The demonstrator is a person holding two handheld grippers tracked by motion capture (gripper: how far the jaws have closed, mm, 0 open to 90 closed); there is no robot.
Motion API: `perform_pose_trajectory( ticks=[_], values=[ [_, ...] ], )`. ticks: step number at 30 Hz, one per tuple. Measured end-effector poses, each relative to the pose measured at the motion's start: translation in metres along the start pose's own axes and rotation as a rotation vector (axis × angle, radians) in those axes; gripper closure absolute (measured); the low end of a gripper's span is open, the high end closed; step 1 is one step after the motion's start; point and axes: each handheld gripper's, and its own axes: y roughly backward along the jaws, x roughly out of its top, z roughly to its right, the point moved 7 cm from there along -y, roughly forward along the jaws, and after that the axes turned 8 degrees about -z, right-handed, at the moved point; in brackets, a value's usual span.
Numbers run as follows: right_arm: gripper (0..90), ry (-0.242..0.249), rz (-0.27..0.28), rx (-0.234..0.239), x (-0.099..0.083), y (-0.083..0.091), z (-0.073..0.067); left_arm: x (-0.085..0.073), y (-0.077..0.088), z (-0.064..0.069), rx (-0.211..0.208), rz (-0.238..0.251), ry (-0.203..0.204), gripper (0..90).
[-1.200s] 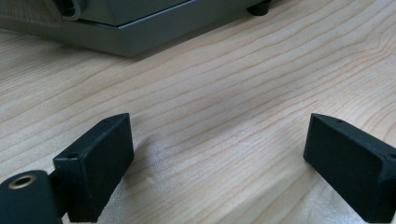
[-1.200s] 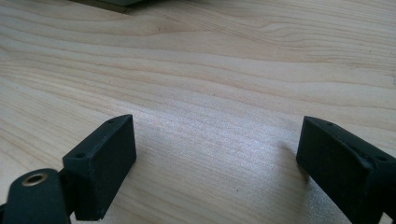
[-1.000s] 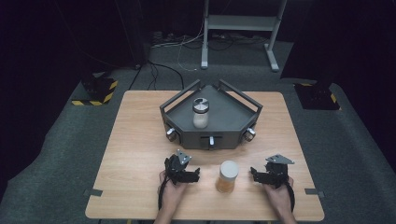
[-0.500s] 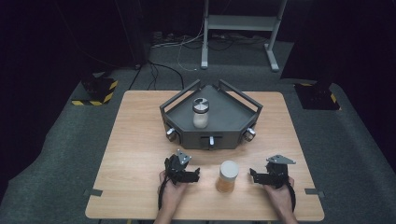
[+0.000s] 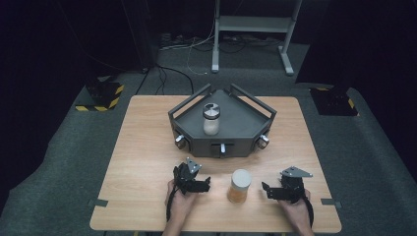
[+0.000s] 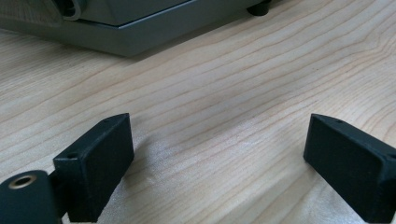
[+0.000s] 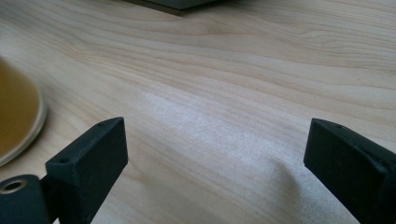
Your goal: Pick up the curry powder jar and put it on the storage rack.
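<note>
wooden table (image 5: 147,162); amber jar (image 5: 239,186) between both grippers, untouched; fingers (image 7: 88,158) wide

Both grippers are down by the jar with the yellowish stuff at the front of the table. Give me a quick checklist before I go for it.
1. Right gripper open, nothing between its jaws, which have just been opening: ok.
2. Left gripper open, nothing held: ok.
3. Jar upright on the table, between the grippers: ok.
4. Jar lid on: ok; whether tight: cannot tell.
5. Either gripper lined up on the jar: not ok, it sits at the left edge of the right gripper view.
6. Second jar upright in the grey tray: ok.
</note>
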Motion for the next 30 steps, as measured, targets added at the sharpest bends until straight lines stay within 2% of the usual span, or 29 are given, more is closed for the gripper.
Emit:
perform_pose_trajectory(
  ticks=[6, 11, 16, 30],
  values=[
    [5.9, 0.035, 0.003, 0.036, -0.006, 0.006, -0.005, 0.0, 0.0, 0.0, 0.0, 0.0, -0.001, 8.5],
    [6.3, 0.053, -0.002, 0.087, -0.009, 0.009, -0.009, 0.0, 0.0, 0.0, 0.0, 0.0, 0.0, 8.5],
    [6.6, 0.092, -0.004, 0.135, -0.011, 0.012, -0.015, 0.0, 0.0, 0.0, 0.0, 0.0, 0.0, 8.5],
    [6.6, 0.174, 0.029, 0.234, -0.004, 0.017, -0.036, 0.0, 0.0, 0.0, -0.001, 0.0, 0.0, 8.4]
  ],
)
